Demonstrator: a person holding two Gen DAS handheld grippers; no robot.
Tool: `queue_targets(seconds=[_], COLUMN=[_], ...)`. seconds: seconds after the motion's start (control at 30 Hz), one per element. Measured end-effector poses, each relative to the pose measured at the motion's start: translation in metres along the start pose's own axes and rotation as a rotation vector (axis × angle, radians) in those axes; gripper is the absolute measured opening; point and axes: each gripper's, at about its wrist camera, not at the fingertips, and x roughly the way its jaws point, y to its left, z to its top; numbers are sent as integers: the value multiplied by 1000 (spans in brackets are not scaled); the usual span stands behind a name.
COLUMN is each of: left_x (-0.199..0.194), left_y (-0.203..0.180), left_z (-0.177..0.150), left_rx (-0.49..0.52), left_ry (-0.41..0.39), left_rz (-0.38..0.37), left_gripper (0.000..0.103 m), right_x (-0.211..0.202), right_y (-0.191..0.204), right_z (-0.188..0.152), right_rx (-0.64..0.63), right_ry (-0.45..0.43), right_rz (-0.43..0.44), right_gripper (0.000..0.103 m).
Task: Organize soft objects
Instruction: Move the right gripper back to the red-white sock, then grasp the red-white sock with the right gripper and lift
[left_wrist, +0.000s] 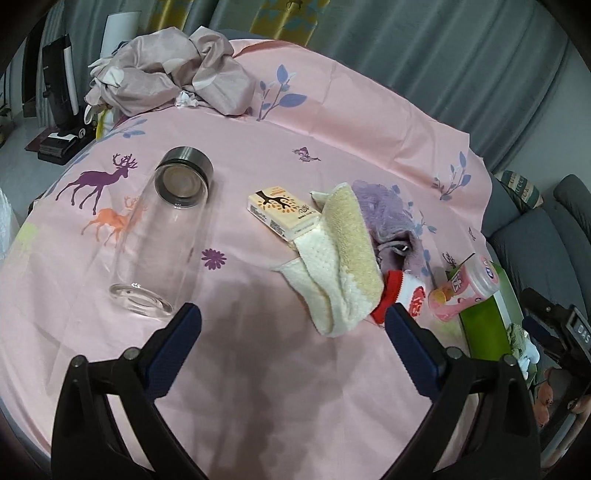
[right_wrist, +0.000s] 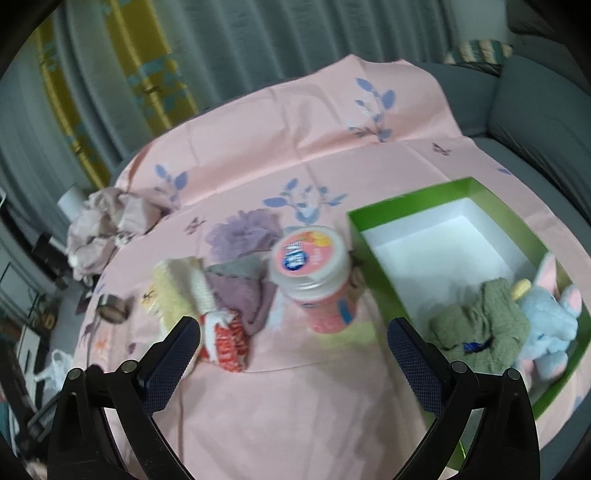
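Note:
A cream and yellow towel lies crumpled on the pink tablecloth, with a purple cloth behind it and a red and white sock at its right. My left gripper is open and empty, just in front of the towel. In the right wrist view the towel, purple cloth and sock lie left of centre. A green box at the right holds a green cloth and a blue plush elephant. My right gripper is open and empty above the table.
A clear glass bottle lies on its side at the left. A small cardboard box sits by the towel. A pink jar stands between the cloths and the green box; it also shows in the left wrist view. A crumpled sheet lies at the far edge.

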Motion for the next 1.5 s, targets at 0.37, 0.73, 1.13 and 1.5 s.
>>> queue_targets(seconds=[0.37,0.73,1.13,1.5], left_x=[12,16,11,18], left_y=[15,11,18,16], left_z=[0,-6,-3,-6], left_rx=[-76,-39,-42,-47], left_ry=[82,132,125,156], left_rz=[8,-7,10,22], left_gripper=[59,41,41,49], right_x=[22,120,92,95], right_y=[38,74,102,115], right_z=[-7,-37,-56,-68], right_rx=[-44,-153,-224,-260], right_ry=[57,227,352,441], right_rz=[128,-17,188,176], right_gripper=[79,72,35,69])
